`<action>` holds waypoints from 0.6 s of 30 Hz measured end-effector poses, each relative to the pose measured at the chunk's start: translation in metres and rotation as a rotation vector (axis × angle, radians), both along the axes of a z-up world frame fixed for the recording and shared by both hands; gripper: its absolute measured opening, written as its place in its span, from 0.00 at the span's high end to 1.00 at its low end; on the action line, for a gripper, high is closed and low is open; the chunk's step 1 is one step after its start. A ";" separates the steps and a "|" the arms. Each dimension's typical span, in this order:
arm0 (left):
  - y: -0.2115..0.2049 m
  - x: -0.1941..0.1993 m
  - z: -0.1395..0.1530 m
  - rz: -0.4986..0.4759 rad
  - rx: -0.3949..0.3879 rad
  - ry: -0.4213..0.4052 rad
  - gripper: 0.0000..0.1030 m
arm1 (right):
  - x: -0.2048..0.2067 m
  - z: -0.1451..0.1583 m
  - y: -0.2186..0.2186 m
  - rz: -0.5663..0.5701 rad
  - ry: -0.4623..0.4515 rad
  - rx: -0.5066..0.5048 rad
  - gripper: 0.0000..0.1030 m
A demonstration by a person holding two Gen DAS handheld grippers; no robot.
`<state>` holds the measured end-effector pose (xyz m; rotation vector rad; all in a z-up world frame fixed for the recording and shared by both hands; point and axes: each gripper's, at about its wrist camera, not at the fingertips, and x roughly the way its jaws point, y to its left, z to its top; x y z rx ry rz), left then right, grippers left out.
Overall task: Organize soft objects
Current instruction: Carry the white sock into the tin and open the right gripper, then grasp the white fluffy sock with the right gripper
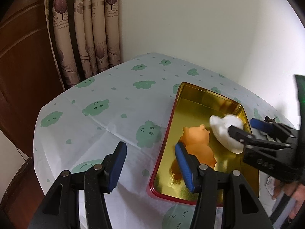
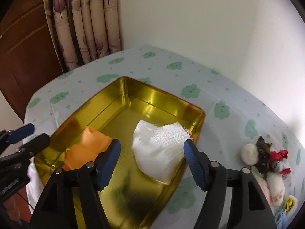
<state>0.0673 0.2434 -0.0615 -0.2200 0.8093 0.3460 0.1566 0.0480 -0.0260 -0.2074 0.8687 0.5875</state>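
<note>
The white mesh cloth [image 2: 162, 148], a loosely bunched piece of open-weave fabric with a touch of red at one edge, lies in the gold tin [image 2: 133, 93] directly ahead of the right gripper [image 2: 151, 160], between its blue pads but with a visible gap on the left side; the right pad sits at or just beside the cloth's edge, so it looks set down rather than gripped. Just to the left of that gripper, also in the tin, rests the orange squishy animal [image 2: 89, 143], smooth and rounded. The left gripper [image 1: 150, 164] hangs with its jaws spread and nothing between them, its right pad over the tin's near corner in front of the orange toy. By this reckoning two soft things are stowed. To the right of the right gripper, outside the tin on the cloud-print tablecloth [image 2: 219, 87], a small heap of soft items [image 2: 266, 162] remains to be sorted.
</note>
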 end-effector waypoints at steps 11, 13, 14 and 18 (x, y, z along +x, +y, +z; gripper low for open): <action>-0.005 -0.002 0.001 -0.010 0.036 -0.006 0.47 | -0.039 0.017 -0.075 -0.057 -0.035 0.031 0.34; -0.006 -0.002 0.001 -0.012 0.041 -0.006 0.47 | -0.044 0.016 -0.096 -0.086 -0.042 0.021 0.34; -0.007 -0.002 0.001 -0.013 0.043 -0.006 0.47 | -0.046 0.015 -0.108 -0.104 -0.040 0.016 0.34; -0.009 -0.003 0.002 -0.015 0.055 -0.008 0.47 | -0.048 0.012 -0.162 -0.202 -0.033 -0.003 0.34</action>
